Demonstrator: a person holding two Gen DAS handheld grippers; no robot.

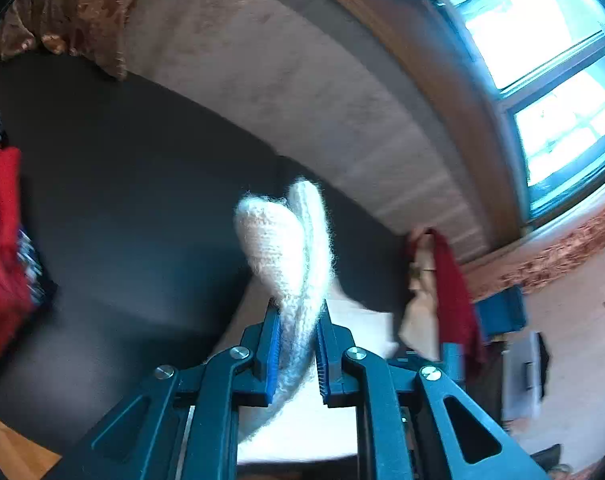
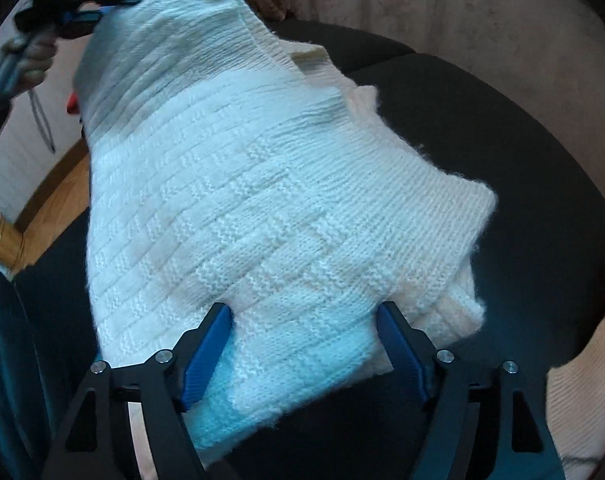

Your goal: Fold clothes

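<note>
A white knitted sweater (image 2: 262, 200) lies partly on a black sofa seat (image 2: 522, 160) and is lifted at its far left corner. My left gripper (image 1: 298, 312) is shut on a fold of the white sweater (image 1: 290, 240), whose edge sticks up between the blue pads. The left gripper also shows in the right wrist view (image 2: 118, 4), gripping the sweater's raised top corner. My right gripper (image 2: 306, 312) is open, its blue fingers (image 2: 210, 336) standing wide apart over the near edge of the sweater, which passes between them.
A red garment (image 1: 2, 220) lies at the left on the black seat (image 1: 142, 200). A grey sofa back (image 1: 282, 60) and a brown patterned cushion (image 1: 74, 8) are behind. A window (image 1: 542, 60) is at the right. A red cloth (image 1: 454, 292) hangs nearby. Wooden floor (image 2: 50, 196) shows at left.
</note>
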